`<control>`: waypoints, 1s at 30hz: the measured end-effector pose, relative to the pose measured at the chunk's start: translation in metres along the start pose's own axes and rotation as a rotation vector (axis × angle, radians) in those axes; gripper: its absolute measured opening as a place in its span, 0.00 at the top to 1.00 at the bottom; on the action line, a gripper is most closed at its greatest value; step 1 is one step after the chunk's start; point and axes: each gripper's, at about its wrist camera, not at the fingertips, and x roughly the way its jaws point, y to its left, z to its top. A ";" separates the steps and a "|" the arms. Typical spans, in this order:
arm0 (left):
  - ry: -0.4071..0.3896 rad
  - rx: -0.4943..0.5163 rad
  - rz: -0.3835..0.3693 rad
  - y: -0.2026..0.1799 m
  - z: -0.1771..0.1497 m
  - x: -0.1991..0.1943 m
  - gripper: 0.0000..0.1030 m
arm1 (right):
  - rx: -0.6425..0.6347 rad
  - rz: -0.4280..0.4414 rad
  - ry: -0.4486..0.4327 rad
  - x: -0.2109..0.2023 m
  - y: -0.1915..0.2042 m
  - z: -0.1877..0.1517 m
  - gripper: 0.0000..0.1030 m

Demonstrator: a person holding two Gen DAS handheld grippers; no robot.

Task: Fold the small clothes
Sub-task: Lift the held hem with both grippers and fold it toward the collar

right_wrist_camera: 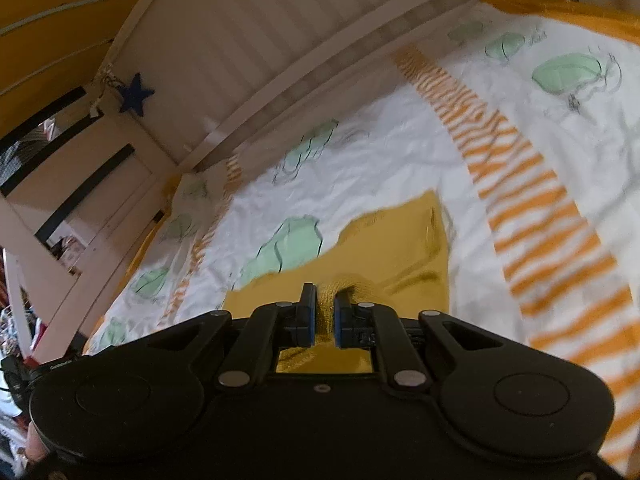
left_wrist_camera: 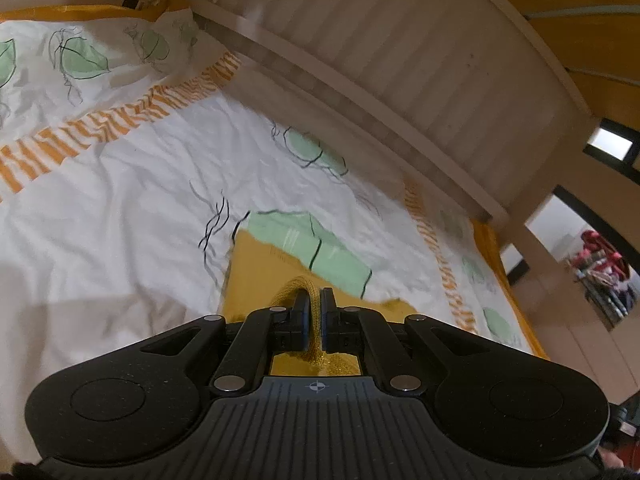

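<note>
Right now I have both grippers pinching the mustard knit garment (left_wrist_camera: 256,264): left gripper (left_wrist_camera: 315,300) and right gripper (right_wrist_camera: 324,300) each clamp a ribbed edge, lifted over the bedspread (left_wrist_camera: 120,184) near the headboard (left_wrist_camera: 400,60). I judge I'm mid-fold; next, lay both edges down evenly.

A: What's around me? A white bedsheet (left_wrist_camera: 132,184) printed with green leaves and orange striped bands, kinda wrinkly.

B: And behind it?

A: I see a pale slatted bed rail (left_wrist_camera: 404,52) along the sheet's far edge, plus a dark blue star (right_wrist_camera: 135,94) hanging near its end.
</note>
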 end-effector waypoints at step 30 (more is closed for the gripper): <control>0.052 -0.088 0.135 0.038 0.030 0.157 0.96 | -0.052 -0.093 0.046 0.143 -0.044 0.039 0.84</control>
